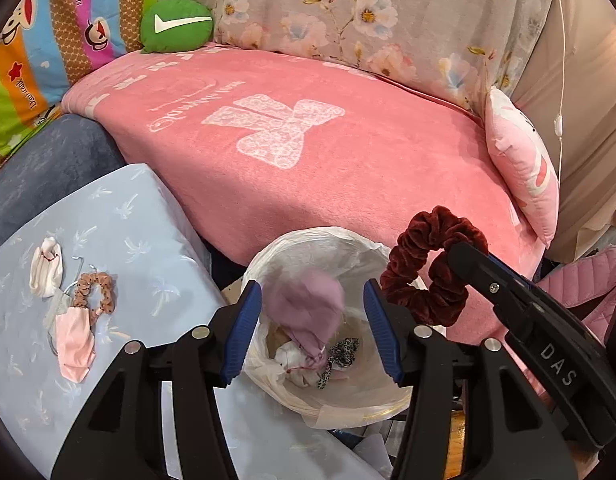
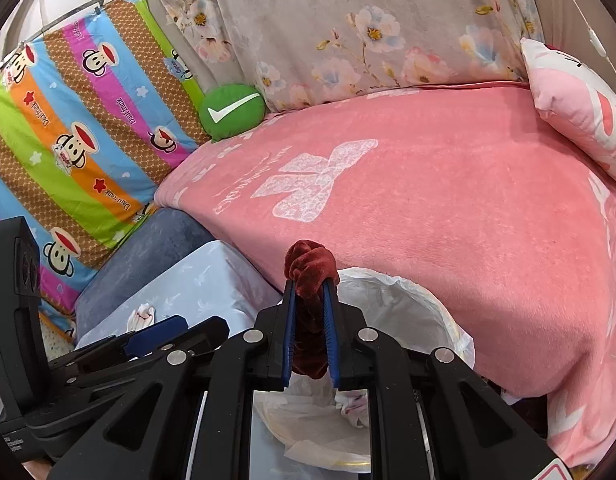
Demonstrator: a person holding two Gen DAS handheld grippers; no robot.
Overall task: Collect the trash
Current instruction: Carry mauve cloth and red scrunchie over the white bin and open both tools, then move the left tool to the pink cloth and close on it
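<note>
We see a blurred mauve face mask [image 1: 308, 304] hanging in the air between the blue pads of the left gripper [image 1: 312, 330], whose jaws stand apart and do not touch it. Directly under it sits the bin [image 1: 268, 264], lined with a white plastic bag, already holding crumpled white scraps and a leopard-print scrunchie [image 1: 342, 354]. The right gripper [image 2: 311, 320] has its jaws clamped on a dark red velvet scrunchie [image 2: 310, 268], held above the bin's near rim. The bin stands between a low table under a pale blue cloth [image 1: 148, 216] and the front edge of a sofa draped in a pink blanket [image 1: 348, 168]. Near the table's left edge lie a white mask [image 1: 46, 268], a tan dotted scrunchie [image 1: 94, 292] and a pink mask [image 1: 74, 346]. Along the sofa's back we find a green check-mark cushion [image 1: 176, 24], a floral cover [image 1: 348, 12] and a pink pillow [image 1: 524, 164].
</note>
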